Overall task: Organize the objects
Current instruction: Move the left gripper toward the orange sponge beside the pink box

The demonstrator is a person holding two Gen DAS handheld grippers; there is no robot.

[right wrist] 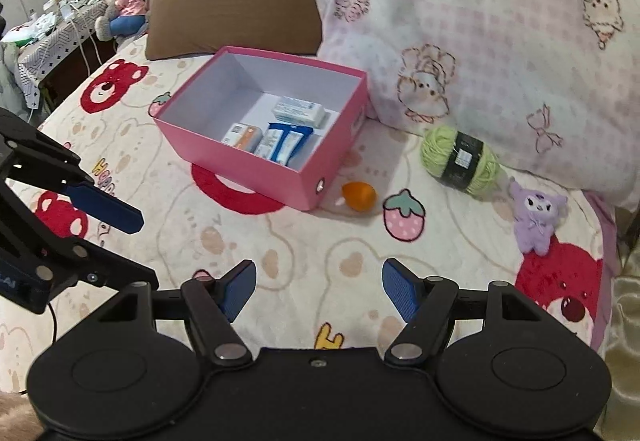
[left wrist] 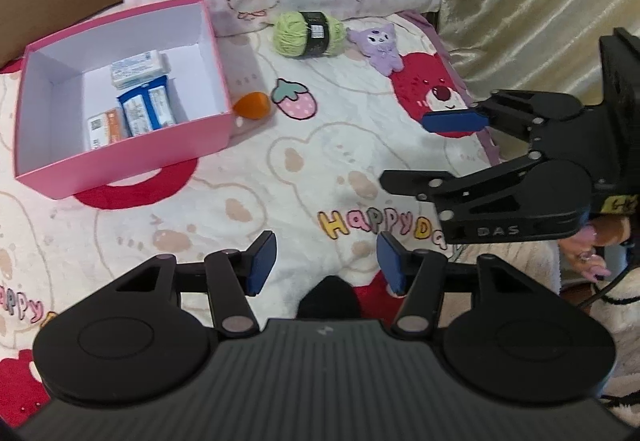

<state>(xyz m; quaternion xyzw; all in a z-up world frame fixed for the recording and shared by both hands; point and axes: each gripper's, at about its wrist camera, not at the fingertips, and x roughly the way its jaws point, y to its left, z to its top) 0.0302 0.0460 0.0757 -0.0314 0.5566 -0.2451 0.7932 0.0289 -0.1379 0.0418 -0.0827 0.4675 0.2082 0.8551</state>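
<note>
Where pillows (right wrist: 460,21) meet it, a bear-print bedspread (right wrist: 300,241) under a pink box (right wrist: 240,161).

Left tongs (left wrist: 326,267): jaws apart, nothing between the blue pads; pointing steeply down over the bed.
Left tongs, from the right wrist view (right wrist: 108,207): enter from the left edge; one blue pad shows edge-on, black linkage behind it.
Right tongs (right wrist: 319,289): jaws wide apart, nothing between the pads; pointing steeply down.
Right tongs, from the left wrist view (left wrist: 432,149): enter from the right edge, jaws stacked one above the other, gap empty.
Hand (left wrist: 592,249): partly visible behind the right tongs' body, fingers curled at the handle.
Spacing: the two tongs are near each other, not touching.
</note>
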